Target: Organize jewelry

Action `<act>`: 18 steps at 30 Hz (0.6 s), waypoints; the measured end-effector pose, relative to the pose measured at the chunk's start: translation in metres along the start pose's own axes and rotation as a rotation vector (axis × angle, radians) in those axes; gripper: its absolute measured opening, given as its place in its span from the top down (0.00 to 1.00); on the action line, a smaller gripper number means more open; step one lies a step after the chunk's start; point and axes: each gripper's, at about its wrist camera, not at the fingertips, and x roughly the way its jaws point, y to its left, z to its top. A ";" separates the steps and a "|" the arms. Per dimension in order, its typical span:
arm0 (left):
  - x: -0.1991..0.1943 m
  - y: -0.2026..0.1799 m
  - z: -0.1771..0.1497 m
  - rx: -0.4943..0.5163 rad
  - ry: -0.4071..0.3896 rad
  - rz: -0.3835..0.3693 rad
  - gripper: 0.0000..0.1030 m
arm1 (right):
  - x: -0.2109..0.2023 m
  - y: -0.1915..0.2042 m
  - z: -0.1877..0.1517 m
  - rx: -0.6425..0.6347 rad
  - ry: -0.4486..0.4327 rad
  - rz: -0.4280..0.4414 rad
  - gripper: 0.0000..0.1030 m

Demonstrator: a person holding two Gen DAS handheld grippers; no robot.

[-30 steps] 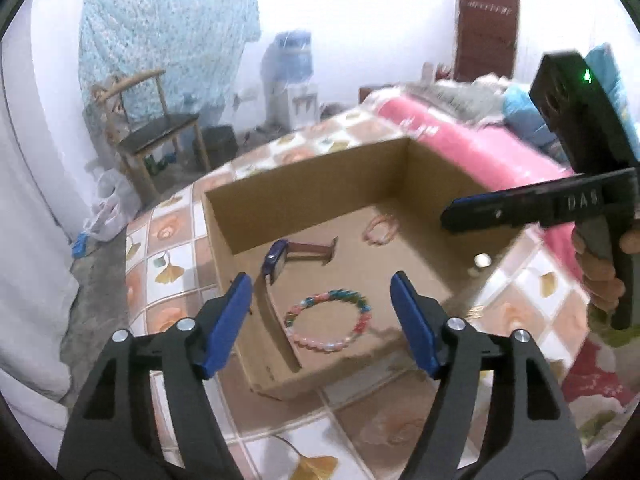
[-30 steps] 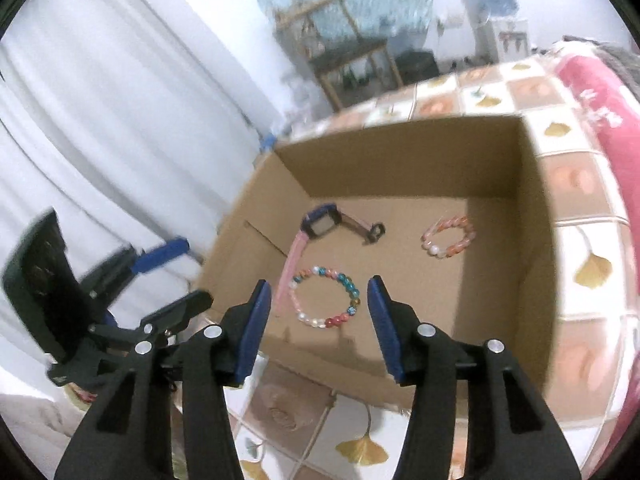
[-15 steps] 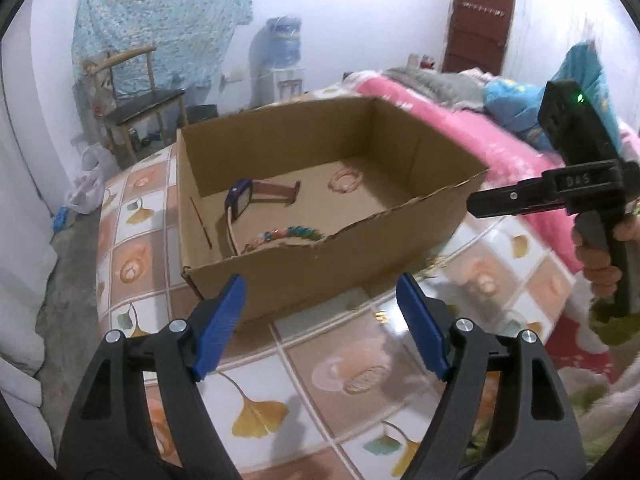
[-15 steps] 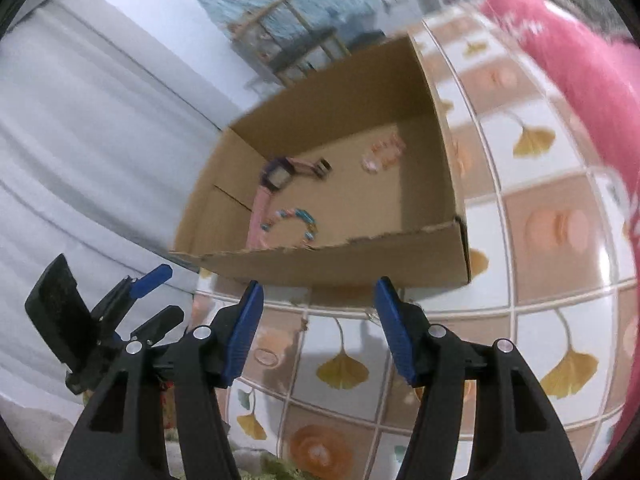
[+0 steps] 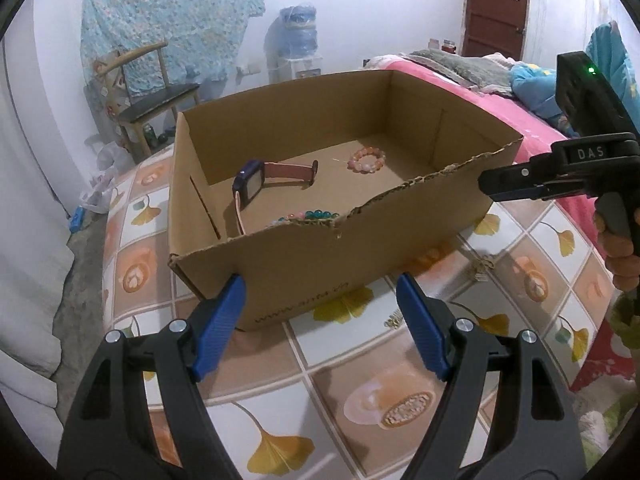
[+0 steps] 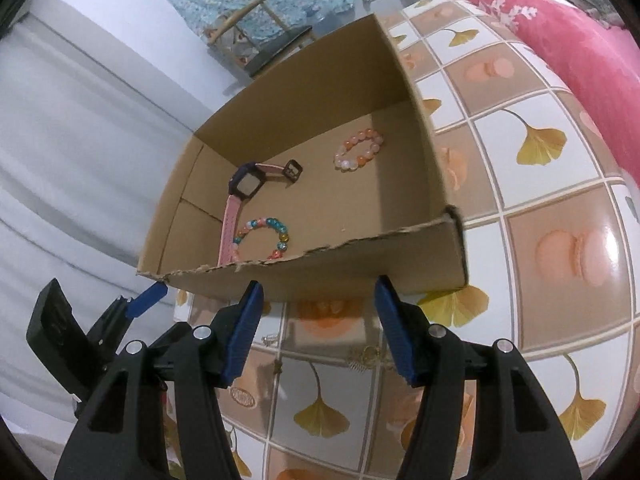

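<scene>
Right wrist view: a small trinket (image 6: 366, 356) is seen on the tablecloth (image 6: 560, 256) just beyond the right gripper (image 6: 316, 320), nearer than the box (image 6: 360, 268). Both grippers' jaws are spread, nothing held.

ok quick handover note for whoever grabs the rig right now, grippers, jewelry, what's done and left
Left gripper: open, empty, low in front of the box.
Right gripper: open, empty, also in front of the box.
In the box: watch, multicolour bracelet, peach bracelet.
On the tablecloth before the box: small metal pieces, too small to identify.
Done: three items boxed.
Left: probably box those small pieces.
</scene>
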 end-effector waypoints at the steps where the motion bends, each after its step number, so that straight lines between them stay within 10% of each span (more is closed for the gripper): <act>1: 0.000 0.000 -0.001 -0.002 -0.002 -0.002 0.28 | -0.001 -0.001 -0.002 0.004 -0.001 0.006 0.45; 10: -0.003 -0.027 -0.019 0.052 0.002 -0.096 0.29 | -0.002 0.014 -0.039 -0.036 0.043 0.081 0.45; 18: 0.019 -0.052 -0.031 0.110 0.055 -0.162 0.64 | 0.032 0.047 -0.060 -0.119 0.118 0.096 0.51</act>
